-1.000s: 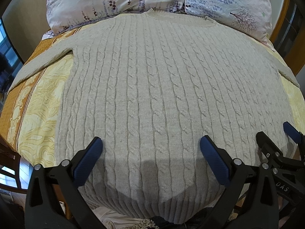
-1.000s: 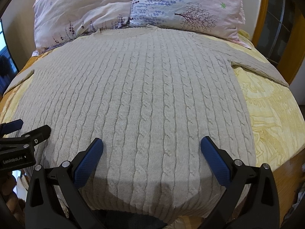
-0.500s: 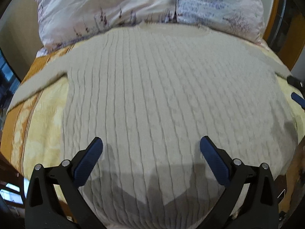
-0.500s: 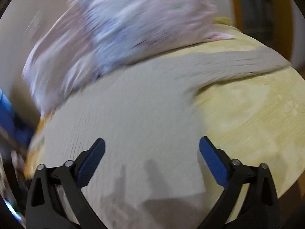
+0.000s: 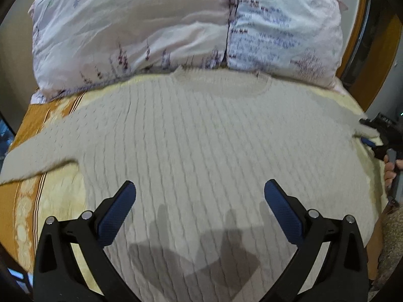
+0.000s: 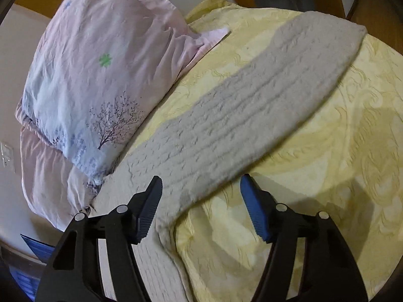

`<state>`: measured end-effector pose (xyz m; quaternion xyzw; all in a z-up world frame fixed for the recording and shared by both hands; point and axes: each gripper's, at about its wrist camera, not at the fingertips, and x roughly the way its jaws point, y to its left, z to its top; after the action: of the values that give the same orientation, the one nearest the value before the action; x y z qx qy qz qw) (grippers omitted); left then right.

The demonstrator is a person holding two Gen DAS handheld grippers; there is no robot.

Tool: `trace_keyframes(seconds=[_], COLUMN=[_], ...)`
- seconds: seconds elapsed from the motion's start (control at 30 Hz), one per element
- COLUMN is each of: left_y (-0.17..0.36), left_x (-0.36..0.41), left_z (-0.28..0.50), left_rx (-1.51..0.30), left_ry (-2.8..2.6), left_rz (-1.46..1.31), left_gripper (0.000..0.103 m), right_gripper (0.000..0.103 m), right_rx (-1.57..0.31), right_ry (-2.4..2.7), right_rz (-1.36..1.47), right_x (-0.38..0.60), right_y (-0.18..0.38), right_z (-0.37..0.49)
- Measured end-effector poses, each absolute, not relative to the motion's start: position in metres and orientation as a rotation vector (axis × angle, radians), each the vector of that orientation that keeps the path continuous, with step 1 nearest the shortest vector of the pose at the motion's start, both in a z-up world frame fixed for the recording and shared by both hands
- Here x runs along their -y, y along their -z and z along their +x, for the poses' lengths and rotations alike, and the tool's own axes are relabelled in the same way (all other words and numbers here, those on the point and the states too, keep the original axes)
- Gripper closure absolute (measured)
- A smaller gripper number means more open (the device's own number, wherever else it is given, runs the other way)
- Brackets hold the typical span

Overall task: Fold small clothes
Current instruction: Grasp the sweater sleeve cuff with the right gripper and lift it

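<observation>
A beige cable-knit sweater lies flat on the bed, neck towards the pillows, both sleeves spread out. My left gripper is open and empty above the sweater's middle. My right gripper is open, its jaws astride the base of the right sleeve near the armpit, with nothing clamped. The right gripper also shows in the left wrist view at the right sleeve. The left sleeve stretches out to the left.
Two floral pillows lie at the head of the bed, against the sweater's neck; one also shows in the right wrist view. A yellow patterned bedspread covers the bed. A wooden bed frame stands at the right.
Both grippers have moved forward from the hem. The left one went up over the sweater's body. The right one swung right to the sleeve and its jaws narrowed a little.
</observation>
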<state>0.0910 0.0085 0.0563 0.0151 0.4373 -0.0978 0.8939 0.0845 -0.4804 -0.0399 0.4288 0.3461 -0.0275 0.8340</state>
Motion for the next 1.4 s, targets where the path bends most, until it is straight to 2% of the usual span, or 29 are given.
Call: trace_keyframes(seconds=[0.23,0.37,0.47,0.63,0.67,0.7,0.73,0.97,1.2,1.4], left_y=[-0.06,-0.058,-0.06,-0.063,-0.064,-0.065,-0.065,-0.063,-0.061,-0.06], left_x=[-0.02,-0.026,-0.029,-0.026,-0.026,-0.026,-0.026,-0.032,-0.039,-0.037], left_z=[0.111,0.122,0.125,0.131,0.131,0.132,0.132,0.136,0.137,0.138], left_rx=[-0.846,-0.821,-0.792,-0.76,-0.755,-0.753,-0.752,-0.762,-0.756,-0.749], left_ry=[0.23,0.244,0.269,0.281,0.284,0.287,0.293,0.318,0.313,0.303], left_rz=[-0.033,-0.061,-0.091,-0.081,-0.079,-0.079,-0.08,-0.107,-0.159,-0.143], left_gripper=[0.002,0.002,0.002,0.002,0.002,0.002,0.002,0.002,0.002,0.002], right_gripper=[0.06,0.078,0.083,0.083,0.085,0.091,0.091,0.093,0.093,0.093], right_rx=[-0.657,-0.62,-0.601,-0.598,-0.601,-0.598,-0.594,-0.486,-0.444,-0.52], right_ry=[0.185,0.251,0.278,0.32,0.335,0.348,0.351,0.291,0.122,-0.104], right_rz=[0.96,0.995,1.004,1.007,0.999,0.982,0.968,0.782,0.679,0.589], right_x=[0.514,0.538,0.549,0.557,0.556,0.557,0.556,0.528,0.476,0.397], right_y=[0.042,0.047,0.049,0.052,0.051,0.05,0.048,-0.008,-0.04,-0.038], right_z=[0.095,0.088,0.084,0.085,0.084,0.085,0.086,0.089,0.099,0.113])
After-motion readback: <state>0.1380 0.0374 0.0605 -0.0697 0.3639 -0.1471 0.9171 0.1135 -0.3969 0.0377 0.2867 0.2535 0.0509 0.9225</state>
